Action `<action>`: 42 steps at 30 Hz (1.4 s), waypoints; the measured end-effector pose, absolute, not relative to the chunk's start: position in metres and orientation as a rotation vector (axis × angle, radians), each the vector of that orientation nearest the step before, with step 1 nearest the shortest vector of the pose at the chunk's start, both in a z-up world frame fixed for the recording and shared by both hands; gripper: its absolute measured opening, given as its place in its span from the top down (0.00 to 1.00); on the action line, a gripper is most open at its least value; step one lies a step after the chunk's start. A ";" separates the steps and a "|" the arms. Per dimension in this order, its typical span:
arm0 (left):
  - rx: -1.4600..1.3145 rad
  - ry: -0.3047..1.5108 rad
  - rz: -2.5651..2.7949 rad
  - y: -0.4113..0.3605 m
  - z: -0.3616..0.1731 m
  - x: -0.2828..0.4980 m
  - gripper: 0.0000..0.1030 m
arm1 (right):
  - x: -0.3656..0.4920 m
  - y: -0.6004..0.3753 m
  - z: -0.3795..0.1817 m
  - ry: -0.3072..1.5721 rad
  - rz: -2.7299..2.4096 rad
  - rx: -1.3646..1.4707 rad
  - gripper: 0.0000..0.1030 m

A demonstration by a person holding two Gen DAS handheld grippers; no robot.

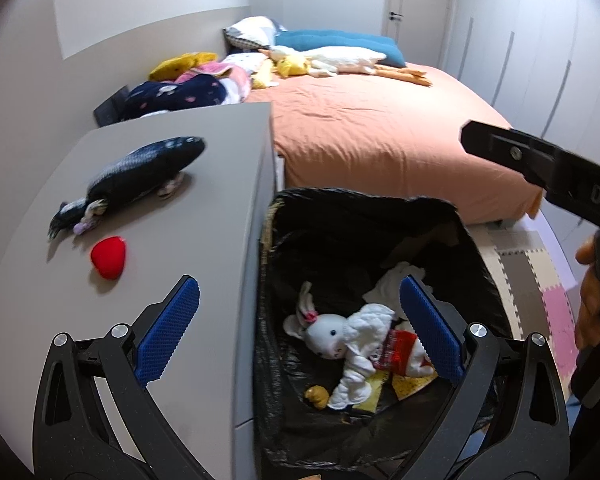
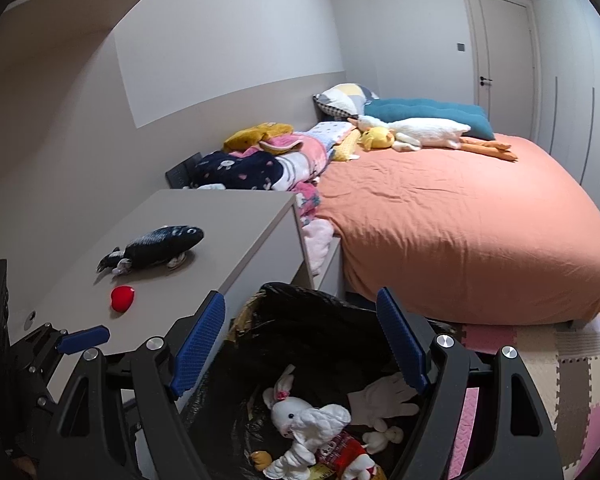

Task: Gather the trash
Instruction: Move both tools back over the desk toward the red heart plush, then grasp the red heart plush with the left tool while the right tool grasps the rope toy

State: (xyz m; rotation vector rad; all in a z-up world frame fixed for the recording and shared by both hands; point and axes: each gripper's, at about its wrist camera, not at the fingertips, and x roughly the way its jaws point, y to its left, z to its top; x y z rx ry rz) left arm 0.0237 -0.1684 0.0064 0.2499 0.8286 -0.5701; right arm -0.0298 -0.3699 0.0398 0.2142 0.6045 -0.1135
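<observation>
A bin lined with a black bag stands between a grey cabinet and the bed. Inside lie a white plush rabbit, a white glove and some yellow paper. My left gripper is open and empty, hanging over the bin's left rim. My right gripper is open and empty above the bin; its black body shows in the left wrist view. On the cabinet top lie a dark plush fish and a small red heart.
The grey cabinet is left of the bin. A bed with an orange sheet carries pillows, folded clothes and plush toys. Foam puzzle mats cover the floor on the right. Wardrobe doors line the right wall.
</observation>
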 end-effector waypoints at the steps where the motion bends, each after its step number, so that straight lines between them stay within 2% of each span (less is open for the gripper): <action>1: 0.238 0.836 -0.553 -0.163 0.005 0.029 0.06 | -0.027 -0.367 0.039 0.607 -0.108 0.211 0.24; 19: 0.164 0.879 -0.361 -0.105 -0.010 0.079 0.06 | 0.032 -0.320 0.018 0.662 0.028 0.190 0.24; 29: 0.080 0.920 -0.239 -0.066 -0.026 0.121 0.27 | 0.070 -0.299 0.000 0.693 0.136 0.181 0.24; 42: 0.064 0.942 -0.208 -0.053 -0.043 0.155 0.33 | 0.128 -0.262 -0.025 0.759 0.235 0.143 0.24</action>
